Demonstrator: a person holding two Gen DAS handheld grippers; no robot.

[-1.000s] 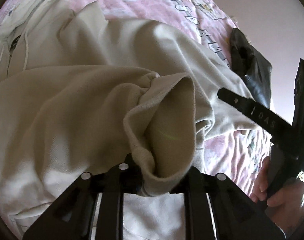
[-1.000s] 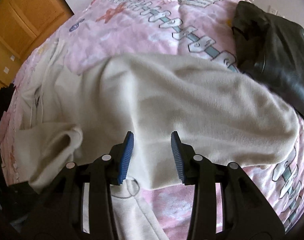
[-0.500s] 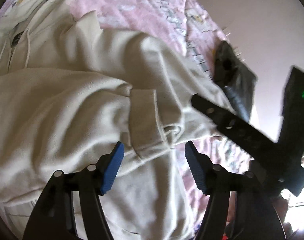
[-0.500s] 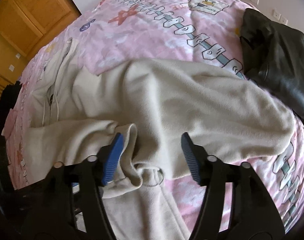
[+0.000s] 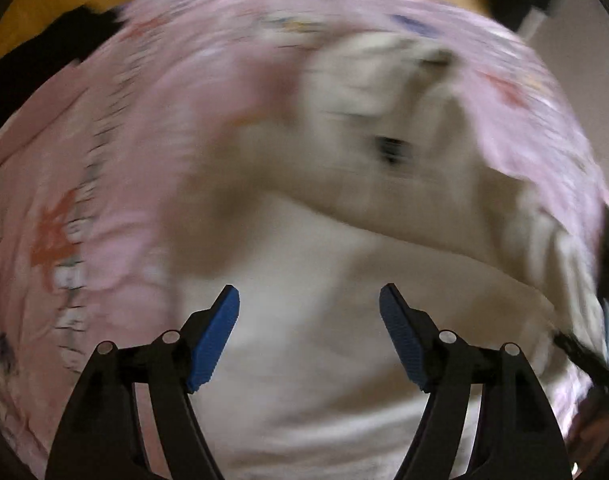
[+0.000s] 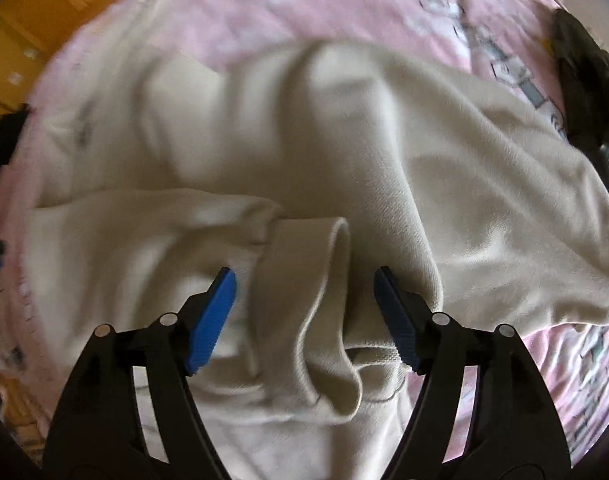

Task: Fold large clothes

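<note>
cream hoodie (image 6: pixel 344 152) lies spread on the pink printed bedspread (image 6: pixel 312 8), both sleeves folded in across the body. a ribbed cuff (image 6: pixel 308 300) sits on top near the middle, its open end facing the camera. hoodie's right edge runs close to a black bag (image 6: pixel 588 92); bare bedspread beyond the far edge and at lower right gives room. wooden furniture (image 6: pixel 28 20) borders the bed at upper left.

right gripper (image 6: pixel 304 316): jaws apart, have just been opening. cuff lies below and between the blue pads (image 6: pixel 210 320), not pinched.

left gripper (image 5: pixel 308 336): jaws apart, also just been opening, nothing between them. left view is heavily motion-blurred; it shows cream fabric (image 5: pixel 344 360) under the fingers, open pink bedspread (image 5: pixel 124 160) to the left.

vs a second ago: left was clamped on the cuff with it lifted, now the cuff is released and lying flat. left view has swung from the hoodie's middle toward its left side. right gripper sits nearer the cuff than before.
</note>
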